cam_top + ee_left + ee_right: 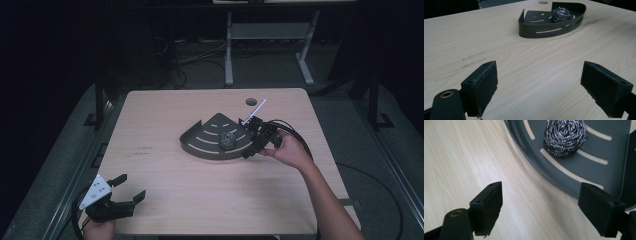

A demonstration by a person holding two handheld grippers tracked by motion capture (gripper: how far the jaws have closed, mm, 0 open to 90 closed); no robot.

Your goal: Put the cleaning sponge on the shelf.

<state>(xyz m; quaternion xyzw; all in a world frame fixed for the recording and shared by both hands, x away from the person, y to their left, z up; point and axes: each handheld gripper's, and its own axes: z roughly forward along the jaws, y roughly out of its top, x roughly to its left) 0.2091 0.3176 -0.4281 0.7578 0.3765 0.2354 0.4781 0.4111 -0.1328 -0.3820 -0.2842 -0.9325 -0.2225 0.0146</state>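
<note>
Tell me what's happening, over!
Left gripper open, idle near the table edge. Right gripper open beside the tray. Scrubber sits inside. Nothing blocking.

scourer (pixel 228 139) in tray (pixel 200 145) | tray mid-table (pixel 165 200) | right tongs (pixel 253 142) beside tray

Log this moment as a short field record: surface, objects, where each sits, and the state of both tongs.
surface: light wood table
tray: dark quarter-round slotted tray, past table centre
tray contents: steel wool scourer, lying inside tray
left tongs: open, near table's front left corner, holding nothing
right tongs: open, at tray's right edge, holding nothing
table hole: round grommet near far edge
</note>
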